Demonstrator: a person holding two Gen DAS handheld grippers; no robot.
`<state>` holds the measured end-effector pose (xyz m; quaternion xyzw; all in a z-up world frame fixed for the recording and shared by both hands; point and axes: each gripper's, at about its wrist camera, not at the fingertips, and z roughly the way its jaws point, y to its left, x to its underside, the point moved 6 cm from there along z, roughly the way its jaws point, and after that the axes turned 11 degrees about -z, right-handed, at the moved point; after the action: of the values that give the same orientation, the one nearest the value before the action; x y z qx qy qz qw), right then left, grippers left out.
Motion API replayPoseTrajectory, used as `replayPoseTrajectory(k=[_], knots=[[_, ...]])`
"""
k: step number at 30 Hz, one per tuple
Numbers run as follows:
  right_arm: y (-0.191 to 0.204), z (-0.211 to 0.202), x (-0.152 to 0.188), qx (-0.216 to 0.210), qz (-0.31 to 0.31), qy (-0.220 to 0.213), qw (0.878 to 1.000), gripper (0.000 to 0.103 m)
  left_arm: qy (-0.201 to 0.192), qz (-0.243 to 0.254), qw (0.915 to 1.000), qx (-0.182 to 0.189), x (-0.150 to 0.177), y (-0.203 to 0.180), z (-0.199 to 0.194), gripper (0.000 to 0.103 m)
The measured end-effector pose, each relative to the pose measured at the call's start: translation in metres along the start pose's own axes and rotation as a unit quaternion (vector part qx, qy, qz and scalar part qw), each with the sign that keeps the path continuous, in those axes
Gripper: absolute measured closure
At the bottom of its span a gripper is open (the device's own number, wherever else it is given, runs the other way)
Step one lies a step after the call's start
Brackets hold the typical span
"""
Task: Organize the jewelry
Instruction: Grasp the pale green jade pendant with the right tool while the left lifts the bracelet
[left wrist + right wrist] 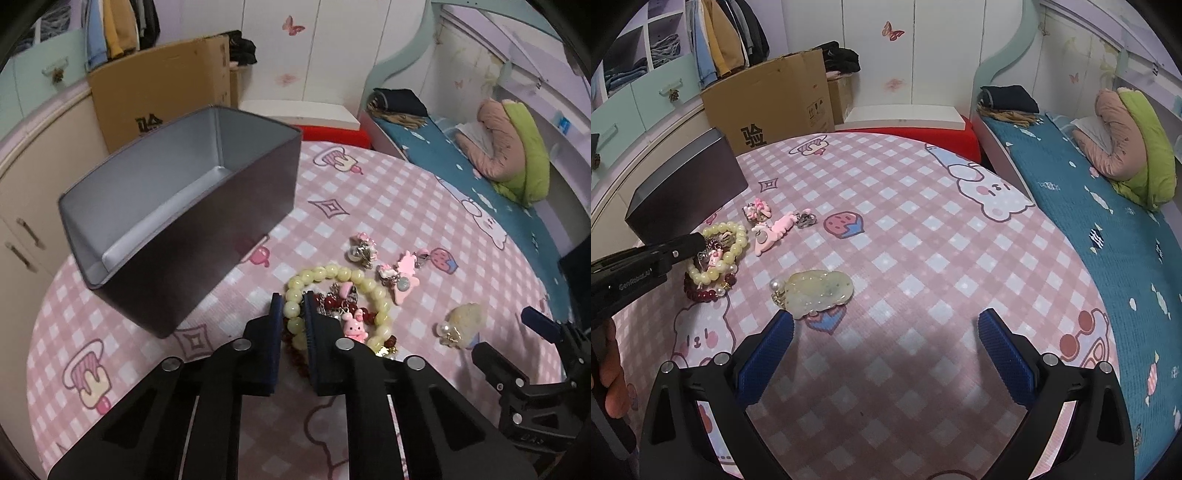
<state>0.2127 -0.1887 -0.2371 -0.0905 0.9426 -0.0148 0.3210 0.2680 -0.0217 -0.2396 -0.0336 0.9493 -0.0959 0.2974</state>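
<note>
The open box [177,221] stands at far left on the pink checked tablecloth [369,206], empty and mouth up, its long side running away toward the upper right, ready to take the pieces. Just right of it, my left gripper [293,310] is clamped on the pale yellow bead bracelet [332,275], pinching one bead at its near-left edge so I can lift the loop clear; the ring lies flat, tangled with a red bead strand [705,293]. Further right, my right gripper [886,328] hangs wide open, holding nothing, with the jade pendant [820,291] beside its left finger, lengthwise left to right.
</note>
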Motion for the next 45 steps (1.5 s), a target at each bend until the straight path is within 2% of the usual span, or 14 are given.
replayPoseTrajectory(k=[3,14,19,21,24,27,29,32,35,40,45], knots=[[0.003,0.003,-0.001,-0.002,-0.004,0.0,1.0,0.006,-0.009,-0.014,0.9997,0.02,-0.003,0.002,-0.009,0.093],[0.022,0.012,-0.013,-0.019,-0.029,-0.001,0.999,0.007,-0.034,-0.019,0.9971,0.066,-0.001,0.004,-0.059,0.093],[0.025,0.017,-0.016,-0.012,-0.042,0.007,0.999,0.012,-0.037,-0.021,0.996,0.079,0.0,0.006,-0.073,0.093],[0.028,0.015,-0.018,-0.012,-0.047,0.003,0.999,0.023,-0.037,-0.022,0.9958,0.081,0.001,0.007,-0.076,0.093],[0.03,0.011,-0.017,-0.023,-0.055,0.01,0.998,0.027,-0.038,-0.019,0.996,0.078,0.003,0.009,-0.082,0.093],[0.022,0.003,-0.017,-0.045,-0.037,-0.001,0.998,0.025,-0.037,-0.022,0.9959,0.079,0.006,0.014,-0.085,0.093],[0.016,-0.001,-0.017,-0.039,-0.041,-0.005,0.998,0.025,-0.037,-0.024,0.9958,0.081,0.008,0.016,-0.087,0.093],[0.016,0.003,-0.014,-0.033,-0.067,0.008,0.997,0.025,-0.034,-0.022,0.9956,0.085,0.01,0.014,-0.089,0.093],[0.021,0.01,-0.015,-0.039,-0.1,0.003,0.994,0.025,-0.034,-0.019,0.9954,0.088,0.012,0.01,-0.092,0.093],[0.017,0.018,-0.021,-0.059,-0.11,-0.001,0.992,0.027,-0.034,-0.016,0.9953,0.089,0.013,0.008,-0.094,0.093],[0.022,0.018,-0.026,-0.07,-0.123,-0.005,0.99,0.054,-0.028,-0.024,0.9946,0.097,0.014,0.007,-0.095,0.093]])
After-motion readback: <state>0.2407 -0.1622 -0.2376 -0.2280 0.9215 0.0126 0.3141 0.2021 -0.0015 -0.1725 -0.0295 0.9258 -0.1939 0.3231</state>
